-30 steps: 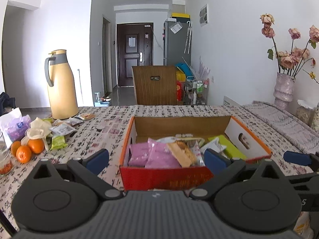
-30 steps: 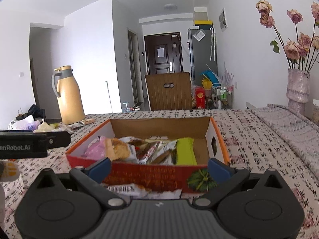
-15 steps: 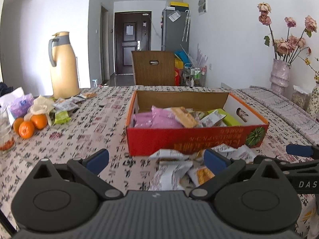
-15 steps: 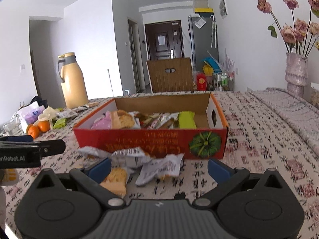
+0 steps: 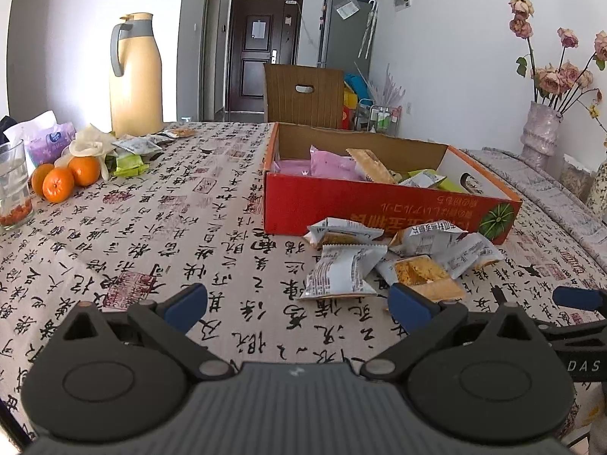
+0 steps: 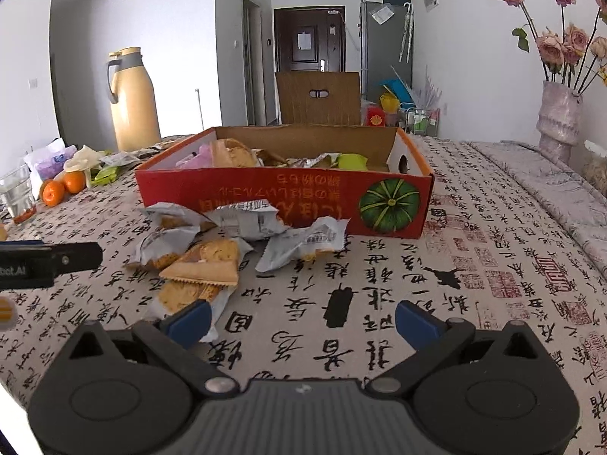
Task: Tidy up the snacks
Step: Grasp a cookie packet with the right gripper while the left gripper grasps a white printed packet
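Note:
A red cardboard box [image 5: 379, 204] [image 6: 288, 197] holds pink, green and silver snack packets. Several loose silver snack packets [image 5: 345, 269] [image 6: 242, 220] lie on the tablecloth in front of the box. An orange-backed packet [image 6: 206, 261] lies nearest the right gripper's left finger. My left gripper [image 5: 299, 305] is open and empty, low over the cloth, short of the pile. My right gripper [image 6: 301, 320] is open and empty, its left fingertip over the edge of a packet.
A tan thermos jug [image 5: 134, 76] stands at the back left. Oranges [image 5: 60, 182], a glass [image 5: 13, 185], tissue packs and more small snack packets [image 5: 131, 157] sit at the left. A vase of dried roses [image 6: 559, 113] stands at the right. A chair [image 5: 303, 94] is behind the table.
Both grippers have pulled back from the box and dropped lower toward the table. The loose packets in front of the box have come into view. Both grippers stay open.

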Available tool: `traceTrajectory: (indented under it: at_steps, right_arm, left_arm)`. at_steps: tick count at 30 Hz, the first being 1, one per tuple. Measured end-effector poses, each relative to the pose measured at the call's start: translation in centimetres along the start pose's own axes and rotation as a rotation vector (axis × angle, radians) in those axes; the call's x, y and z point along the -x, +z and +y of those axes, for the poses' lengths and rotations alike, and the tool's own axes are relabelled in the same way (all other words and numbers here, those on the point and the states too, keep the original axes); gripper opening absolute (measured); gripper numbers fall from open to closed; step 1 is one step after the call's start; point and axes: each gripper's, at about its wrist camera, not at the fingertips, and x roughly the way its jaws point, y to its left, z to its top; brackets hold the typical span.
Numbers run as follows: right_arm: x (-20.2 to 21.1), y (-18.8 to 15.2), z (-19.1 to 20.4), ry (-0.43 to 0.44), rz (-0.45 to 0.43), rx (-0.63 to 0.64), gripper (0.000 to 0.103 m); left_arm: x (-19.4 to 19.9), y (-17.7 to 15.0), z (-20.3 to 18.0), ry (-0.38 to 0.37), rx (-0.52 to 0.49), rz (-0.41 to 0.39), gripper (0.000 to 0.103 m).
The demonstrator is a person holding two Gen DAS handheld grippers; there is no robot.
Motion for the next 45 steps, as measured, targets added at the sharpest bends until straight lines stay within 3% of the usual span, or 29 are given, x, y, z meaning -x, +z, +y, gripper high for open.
traceTrajectory:
  at_steps: [17,23,30,36,45]
  right_arm:
    - [-2.9,1.3,4.6,0.099,0.047,0.049,0.100]
    - [-4.3,1.2,5.7,0.086,0.077,0.051,0.085]
    - [-4.3,0.8,6.2,0.096,0.086,0.075,0.053]
    - [-3.4,0.4,6.6,0.105,0.081,0.142,0.044]
    - [-1.0,0.0,3.8,0.088,0.056,0.085,0.043]
  left_arm:
    - [-0.4,-0.3,1.4,0.017,0.024,0.018,0.103]
    - [-0.6,-0.4,1.8,0.006,0.029,0.024,0.103]
    - [-0.8,-0.6,2.0,-0.005,0.038,0.031,0.103]
    - [-0.9,-0.6,1.7,-0.009,0.033,0.034,0.103]
    - [-1.4,0.0,1.0,-0.012,0.038,0.045,0.103]
